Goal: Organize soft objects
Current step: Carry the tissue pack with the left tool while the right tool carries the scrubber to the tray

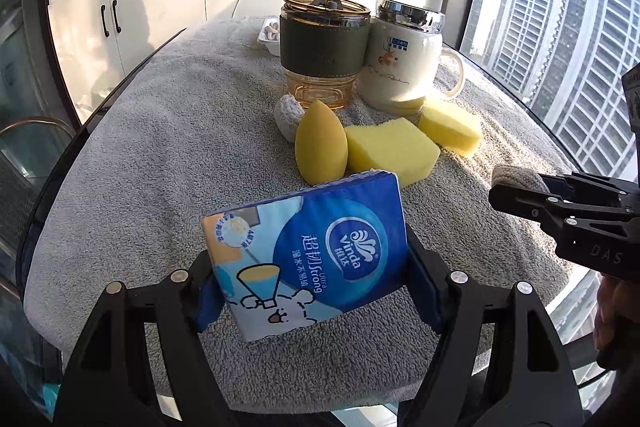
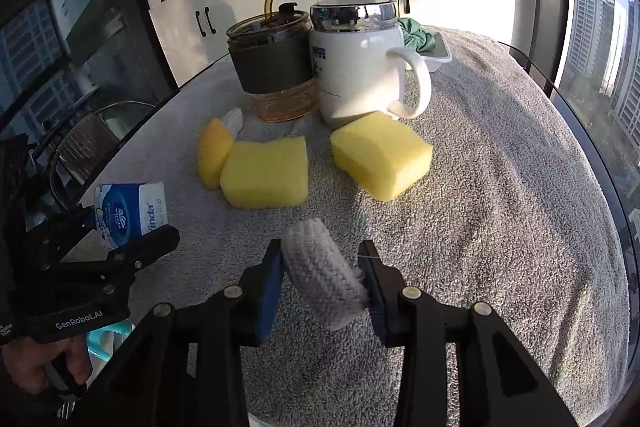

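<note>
So both hands are loaded right now. On the left, the left gripper [image 1: 308,291] is clamped across the short sides of a blue Vinda tissue pack [image 1: 308,259], holding it tilted and clear of the grey towel [image 1: 140,155], near the towel's front edge. Moving right along the towel's middle there's a yellow egg-shaped sponge [image 1: 320,143], a small white knitted pad [image 1: 289,115] tucked just behind it, then two yellow block sponges, one [image 1: 390,151] touching the egg and one [image 1: 450,125] just beside the white mug [image 1: 400,63]. An amber tumbler [image 1: 320,47] stands at the mug's left, both toward the back edge.

On the right, the right gripper [image 2: 324,283] is pinched narrow on a rolled grey-white cloth [image 2: 324,275], lifted off the towel too.

Looks like mid-carry to me: two soft things picked, four loose ones to go. Next move needs a drop spot, and I honestly can't see an obvious bin. Keep the pack from slipping, it's tilted.
</note>
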`<state>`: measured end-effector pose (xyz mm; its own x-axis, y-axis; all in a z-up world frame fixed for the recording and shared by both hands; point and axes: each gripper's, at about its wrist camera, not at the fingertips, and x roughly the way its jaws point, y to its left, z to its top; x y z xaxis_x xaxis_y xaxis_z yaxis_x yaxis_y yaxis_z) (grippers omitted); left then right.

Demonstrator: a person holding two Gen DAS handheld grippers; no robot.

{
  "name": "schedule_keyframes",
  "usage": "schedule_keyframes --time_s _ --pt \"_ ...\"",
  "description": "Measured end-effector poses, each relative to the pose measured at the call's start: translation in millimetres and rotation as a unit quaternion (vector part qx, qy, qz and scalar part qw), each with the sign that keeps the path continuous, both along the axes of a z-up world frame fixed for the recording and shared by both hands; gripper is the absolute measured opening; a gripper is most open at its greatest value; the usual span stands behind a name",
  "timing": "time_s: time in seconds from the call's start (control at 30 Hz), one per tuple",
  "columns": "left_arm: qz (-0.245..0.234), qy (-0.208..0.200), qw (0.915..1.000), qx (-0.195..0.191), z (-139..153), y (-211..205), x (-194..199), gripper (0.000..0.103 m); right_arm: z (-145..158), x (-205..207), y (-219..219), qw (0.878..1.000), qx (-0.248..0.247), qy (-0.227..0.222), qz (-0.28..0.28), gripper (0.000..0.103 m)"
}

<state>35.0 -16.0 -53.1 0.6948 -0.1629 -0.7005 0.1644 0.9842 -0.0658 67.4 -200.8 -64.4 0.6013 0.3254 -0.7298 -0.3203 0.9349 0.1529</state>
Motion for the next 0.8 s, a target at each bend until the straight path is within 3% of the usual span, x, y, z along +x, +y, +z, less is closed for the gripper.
schedule_keyframes --time_s 0.47,0.7,0.8 --pt "-0.024 -0.070 0.9972 -0.014 87.5 12.1 2.8 0.073 86.7 -20.7 -13.6 0.997 -0.009 -0.073 0.014 0.041" --pt "-0.034 -0.127 0.9912 -0.007 153.0 28.4 40.7 0.073 149.4 -0.2 -30.0 0.991 -0.032 -0.133 0.016 0.041" --pt "-0.035 -0.154 0.9874 0.014 183.8 32.8 68.5 0.073 175.6 20.8 -35.9 0.986 -0.047 -0.157 0.013 0.041"
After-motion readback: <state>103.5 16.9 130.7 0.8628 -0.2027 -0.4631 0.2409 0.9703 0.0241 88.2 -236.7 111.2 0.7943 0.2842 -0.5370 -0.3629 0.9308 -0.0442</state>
